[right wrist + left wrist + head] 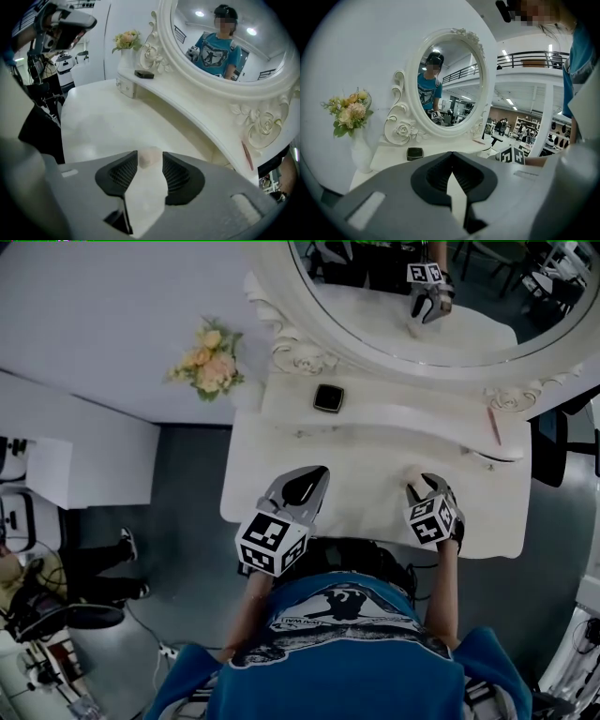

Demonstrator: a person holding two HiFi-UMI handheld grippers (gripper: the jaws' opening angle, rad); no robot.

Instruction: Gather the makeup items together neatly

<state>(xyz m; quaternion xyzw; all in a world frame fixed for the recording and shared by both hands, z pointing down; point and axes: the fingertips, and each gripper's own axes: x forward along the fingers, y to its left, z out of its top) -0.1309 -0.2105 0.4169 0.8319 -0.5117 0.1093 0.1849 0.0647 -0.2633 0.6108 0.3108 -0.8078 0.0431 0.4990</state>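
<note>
So the right gripper (424,486) is parted about halfway. A small pale pinkish item (150,158) (sponge? puff? can't really be told) is seen sitting right between its tips on the white vanity top (375,460). The pads don't look pressed onto it, so it's judged as loose rather than gripped. The left gripper (451,153) is closed tip to tip with nothing in it.

The next move is probably decided by this: two other bits are parked on the raised shelf (403,413) under the mirror (394,296), well apart from each other. The black compact (328,397) is found ahead of the left gripper and a touch to its left, so it's best reached by that hand. The pinkish pencil (493,426) is ahead of the right gripper and off to its right, much nearer that one. Its long axis is laid roughly front-to-back, more or less in line with where the right gripper is pointed, so it could likely be pinched across without much wrist roll.
</note>
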